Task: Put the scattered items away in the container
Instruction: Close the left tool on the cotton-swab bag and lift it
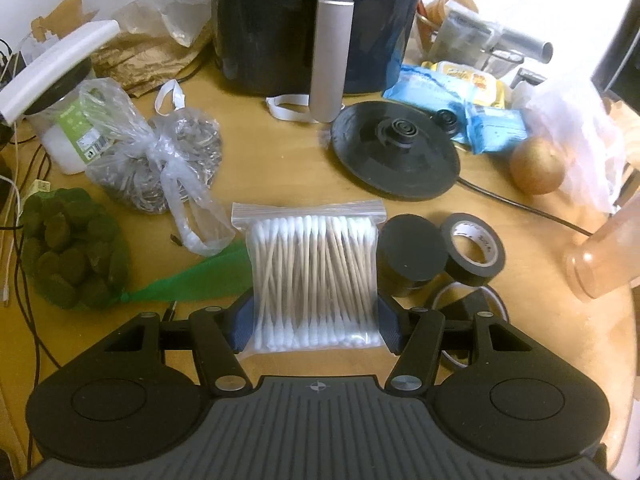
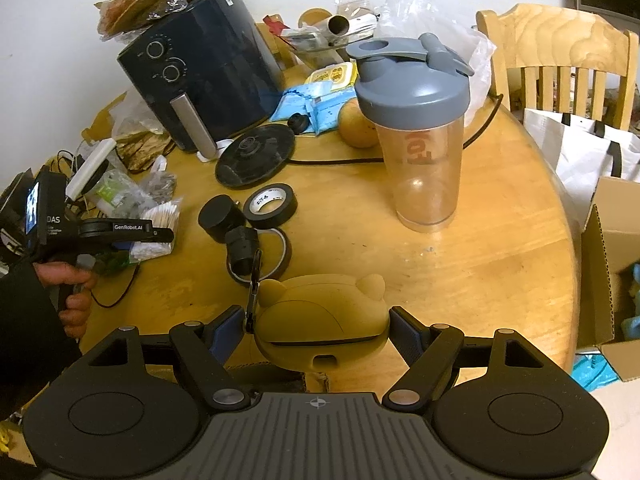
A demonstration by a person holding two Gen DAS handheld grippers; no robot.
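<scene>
Right wrist view alone shows the cardboard box [image 2: 612, 276] and "GenRobot.AI" on the left gripper [image 1: 316, 320], clamping the cotton swab bag [image 1: 314, 280]; right gripper [image 2: 316, 334] squeezes a yellow case [image 2: 320, 320].

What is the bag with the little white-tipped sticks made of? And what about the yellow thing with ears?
The bag of cotton swabs looks like thin clear plastic: you can see through it and it has a zip strip on top. The sticks look like pale wood or bamboo. The yellow case with ears looks like soft matte rubber, perhaps silicone; it is smooth with no shine.
</scene>
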